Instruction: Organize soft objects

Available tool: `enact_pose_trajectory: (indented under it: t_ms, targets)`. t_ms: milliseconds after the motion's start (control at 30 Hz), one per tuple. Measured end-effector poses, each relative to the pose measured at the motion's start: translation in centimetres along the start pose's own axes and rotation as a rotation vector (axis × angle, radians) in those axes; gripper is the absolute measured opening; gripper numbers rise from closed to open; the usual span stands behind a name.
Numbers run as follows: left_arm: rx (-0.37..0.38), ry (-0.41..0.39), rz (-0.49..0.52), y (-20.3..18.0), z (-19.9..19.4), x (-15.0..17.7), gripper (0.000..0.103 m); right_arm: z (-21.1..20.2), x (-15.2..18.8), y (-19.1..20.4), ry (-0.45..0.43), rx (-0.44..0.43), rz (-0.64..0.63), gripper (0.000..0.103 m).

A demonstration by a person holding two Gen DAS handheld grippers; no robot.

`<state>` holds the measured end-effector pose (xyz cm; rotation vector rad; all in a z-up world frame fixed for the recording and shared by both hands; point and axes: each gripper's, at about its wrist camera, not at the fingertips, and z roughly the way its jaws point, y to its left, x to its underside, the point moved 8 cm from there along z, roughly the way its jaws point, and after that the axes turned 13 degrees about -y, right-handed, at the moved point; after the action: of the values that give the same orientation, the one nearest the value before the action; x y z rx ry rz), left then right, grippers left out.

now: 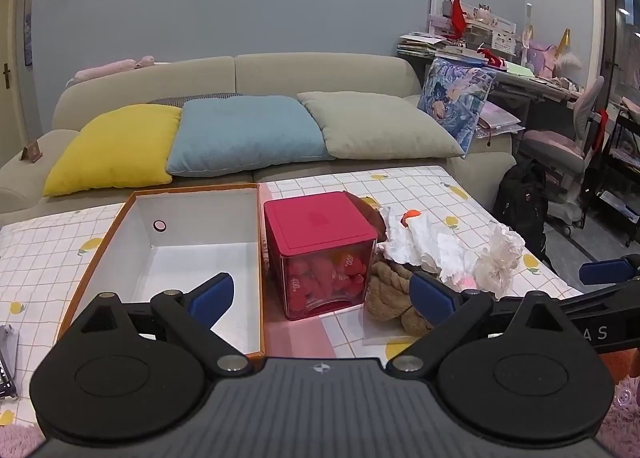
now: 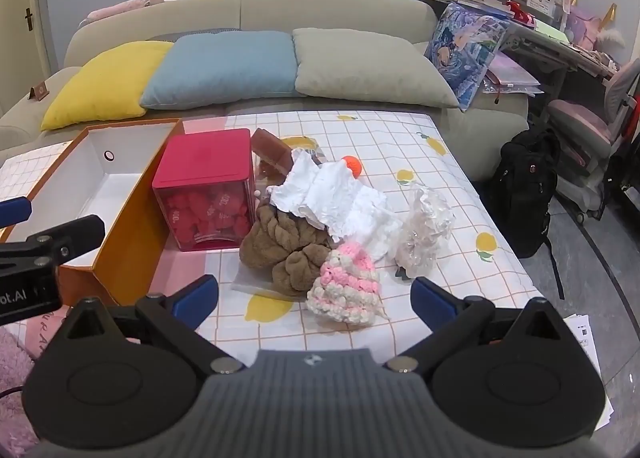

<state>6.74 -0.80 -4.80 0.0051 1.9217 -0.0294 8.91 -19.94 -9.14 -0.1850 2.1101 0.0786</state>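
A: Where does everything sit on the tabletop (image 2: pixel 400 137)?

B: The open box (image 2: pixel 120 173) is at the left edge and looks empty. The red container (image 2: pixel 204 185) is beside it. The soft heap lies mid-tabletop: white cloth (image 2: pixel 332 197) draped over the brown towel (image 2: pixel 280 250), with the pink knit hat (image 2: pixel 346 286) nearest the front edge.

A: How will they handle?

B: All light and limp, I'd judge. Pinch a thick fold; the hat's bunched crown looks easiest.

A: The tongs?

B: Left tongs (image 1: pixel 320 294) and right tongs (image 2: pixel 314 298) are both spread wide, holding and touching nothing.
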Motion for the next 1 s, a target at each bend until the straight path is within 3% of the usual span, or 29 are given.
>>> enact_pose_trajectory:
  t_ms: [1000]
  targets:
    - [0.002, 0.007, 0.000, -0.23, 0.04, 0.47, 0.103, 0.37, 0.48, -0.08, 0.026, 0.000, 0.002, 0.100]
